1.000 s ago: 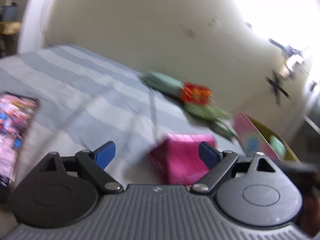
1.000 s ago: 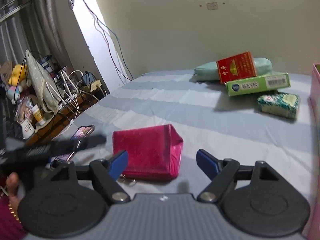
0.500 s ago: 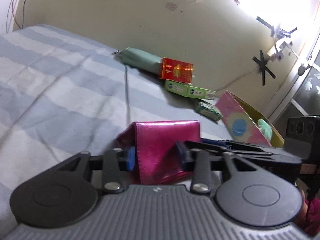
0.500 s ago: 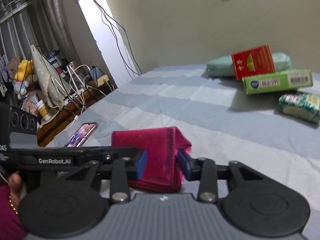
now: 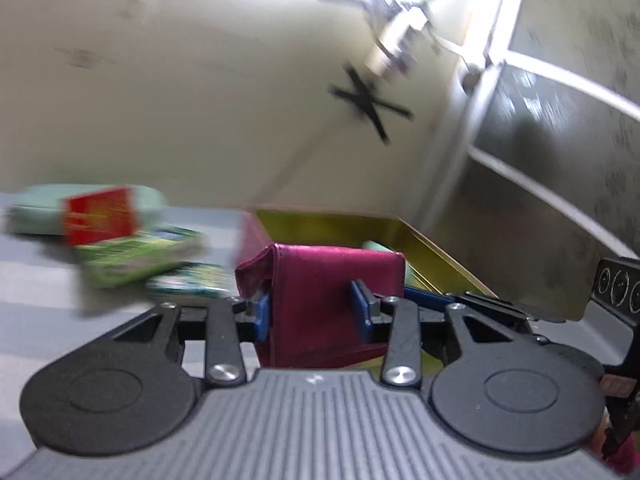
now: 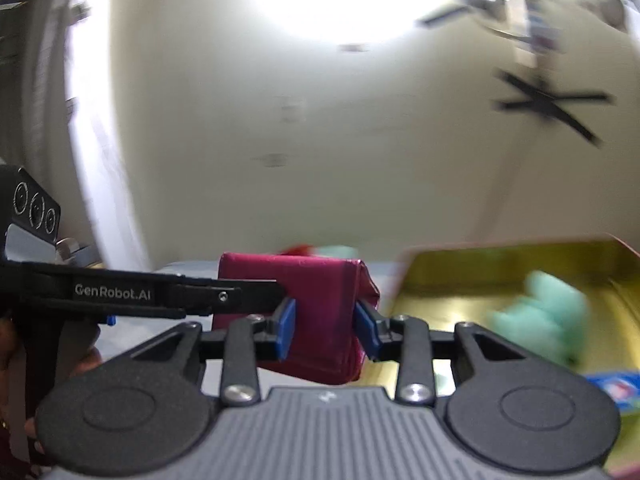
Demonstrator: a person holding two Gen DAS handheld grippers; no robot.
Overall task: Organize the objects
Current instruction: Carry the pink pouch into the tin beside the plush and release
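Observation:
A magenta pouch (image 5: 320, 280) hangs lifted off the bed, held from both sides at once. My left gripper (image 5: 312, 314) is shut on it, blue pads pressed into its faces. My right gripper (image 6: 326, 330) also clamps the pouch (image 6: 324, 292); its jaws are easing open a little, though the pads still press on the fabric. The pouch hovers at the near edge of a pink box with a yellow inside (image 6: 500, 264), which also shows in the left wrist view (image 5: 360, 224). A teal soft item (image 6: 540, 316) lies in the box.
To the left on the striped bed (image 5: 40, 320) lie a red carton (image 5: 100, 214), a green carton (image 5: 136, 256), a green packet (image 5: 188, 284) and a mint pouch (image 5: 32, 212). A wall and a glazed door (image 5: 540, 140) stand behind the box. All is motion-blurred.
Both grippers closed on the pouch where it lay on the bed, then lifted it and swung it right, up to the yellow-lined box.

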